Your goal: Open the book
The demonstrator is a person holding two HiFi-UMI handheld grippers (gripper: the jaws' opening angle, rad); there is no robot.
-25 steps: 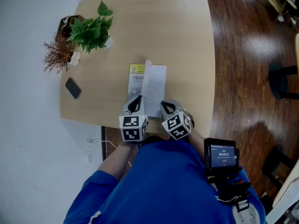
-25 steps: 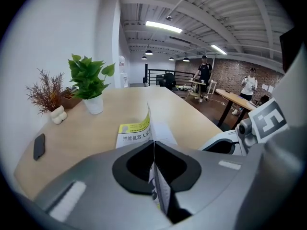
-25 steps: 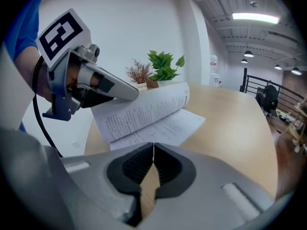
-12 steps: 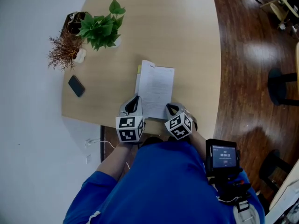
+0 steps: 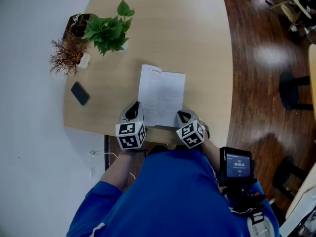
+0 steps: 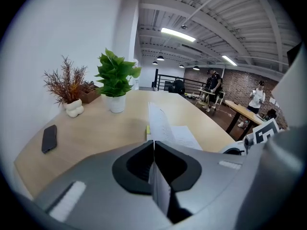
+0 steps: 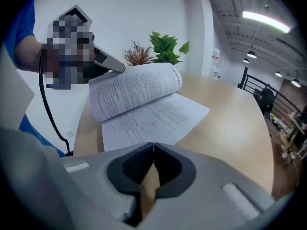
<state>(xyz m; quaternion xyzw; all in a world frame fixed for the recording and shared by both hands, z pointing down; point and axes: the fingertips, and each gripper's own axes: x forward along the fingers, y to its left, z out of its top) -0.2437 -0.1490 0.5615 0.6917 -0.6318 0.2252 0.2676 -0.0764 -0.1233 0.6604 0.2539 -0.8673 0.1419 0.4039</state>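
while the left claw pinches a page of the book, ease it down leftward; let the closed right claw pin the right side.

A light wooden table stood beside a white wall on a dark wooden floor. Strip lights glowed on the ribbed ceiling; a brick wall lay beyond.

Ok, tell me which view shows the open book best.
The head view: nearly the whole book lies open, both pages visible from above. The right gripper view shows the print close, near edge hidden. The left gripper view shows mostly a page nearly edge-on, pinched in the left gripper.
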